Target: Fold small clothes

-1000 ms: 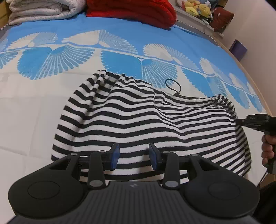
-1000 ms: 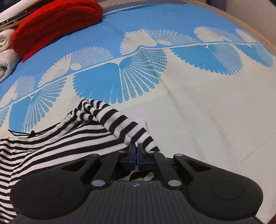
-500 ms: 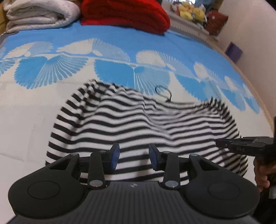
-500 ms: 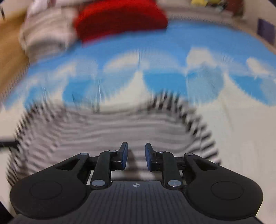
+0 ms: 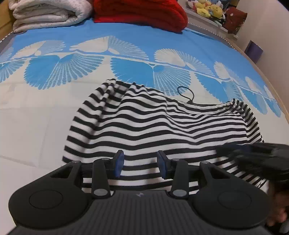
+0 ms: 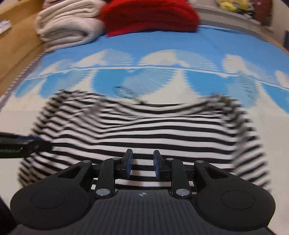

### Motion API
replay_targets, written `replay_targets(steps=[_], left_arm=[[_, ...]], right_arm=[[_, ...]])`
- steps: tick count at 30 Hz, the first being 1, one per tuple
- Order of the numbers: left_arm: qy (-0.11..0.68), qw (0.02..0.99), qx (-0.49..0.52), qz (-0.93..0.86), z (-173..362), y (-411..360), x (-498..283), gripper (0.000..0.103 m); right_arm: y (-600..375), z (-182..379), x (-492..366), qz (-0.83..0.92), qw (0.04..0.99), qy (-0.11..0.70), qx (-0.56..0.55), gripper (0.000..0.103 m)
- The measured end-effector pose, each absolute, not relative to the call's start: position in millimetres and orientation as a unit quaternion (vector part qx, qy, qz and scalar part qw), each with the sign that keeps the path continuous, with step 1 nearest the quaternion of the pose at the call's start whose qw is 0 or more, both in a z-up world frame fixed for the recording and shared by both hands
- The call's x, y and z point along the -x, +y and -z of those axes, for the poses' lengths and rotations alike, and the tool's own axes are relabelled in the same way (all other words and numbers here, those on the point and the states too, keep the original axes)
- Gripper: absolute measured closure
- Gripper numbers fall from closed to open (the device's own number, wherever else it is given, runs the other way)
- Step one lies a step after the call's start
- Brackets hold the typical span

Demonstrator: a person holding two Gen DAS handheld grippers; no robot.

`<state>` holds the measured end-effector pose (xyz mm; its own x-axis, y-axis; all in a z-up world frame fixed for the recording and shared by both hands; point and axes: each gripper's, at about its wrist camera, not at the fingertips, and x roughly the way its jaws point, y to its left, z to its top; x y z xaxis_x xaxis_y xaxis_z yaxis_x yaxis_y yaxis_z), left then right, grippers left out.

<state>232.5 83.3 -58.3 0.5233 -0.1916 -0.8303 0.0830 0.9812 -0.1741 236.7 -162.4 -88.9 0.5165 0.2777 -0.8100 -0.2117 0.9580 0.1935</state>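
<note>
Hovering low over striped garment [image 5: 162, 126] | left gripper [image 5: 140, 166] jaws apart, empty | right gripper [image 6: 142, 165] jaws apart, empty

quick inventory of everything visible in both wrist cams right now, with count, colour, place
black-and-white striped knit garment: 1, black and white, spread rumpled on the near part of the bed
thin black drawstring loop: 1, black, at the garment's far edge
blue-and-white fan-patterned bedspread: 1, blue and white, covers the bed
folded white quilted blanket: 1, off-white, far left end of the bed
folded red knit blanket: 1, red, right of the white one
plush toys: several, mostly yellow, on the ledge beyond the bed
purple box: 1, purple, by the wall on the right
left gripper: 1, black with blue pads, open above the garment's near edge
right gripper: 1, black with blue pads, open above the garment's near edge
</note>
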Motion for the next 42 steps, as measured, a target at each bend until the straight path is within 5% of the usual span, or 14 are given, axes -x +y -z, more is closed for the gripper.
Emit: replay_targets(steps=[8, 16, 21, 24, 29, 36, 42], left_arm=[[0.51, 0.856, 0.059, 0.068, 72, 96, -240, 0.059], [0.506, 0.86, 0.036, 0.057, 75, 95, -246, 0.059], [0.469, 0.881, 0.033, 0.056, 63, 89, -234, 0.058], [0.435, 0.899, 0.023, 0.051, 50, 82, -222, 0.055], [0.377, 0.925, 0.004, 0.057, 19, 69, -193, 0.034], [0.366, 0.929, 0.047, 0.005, -7, 52, -146, 0.029], [0.353, 0.933, 0.058, -0.047, 13, 36, -99, 0.028]], right_arm=[[-143, 107, -244, -0.104, 0.857, 0.505, -0.003, 0.076], [-232, 79, -214, 0.021, 0.884, 0.465, -0.042, 0.075], [-295, 123, -207, 0.143, 0.81, 0.562, -0.09, 0.073], [-294, 116, -202, 0.12, 0.83, 0.54, -0.075, 0.073], [-295, 76, -173, 0.067, 0.874, 0.475, -0.071, 0.072], [-307, 19, -149, 0.011, 0.913, 0.399, -0.085, 0.064], [-313, 41, -130, 0.009, 0.913, 0.393, -0.109, 0.063]])
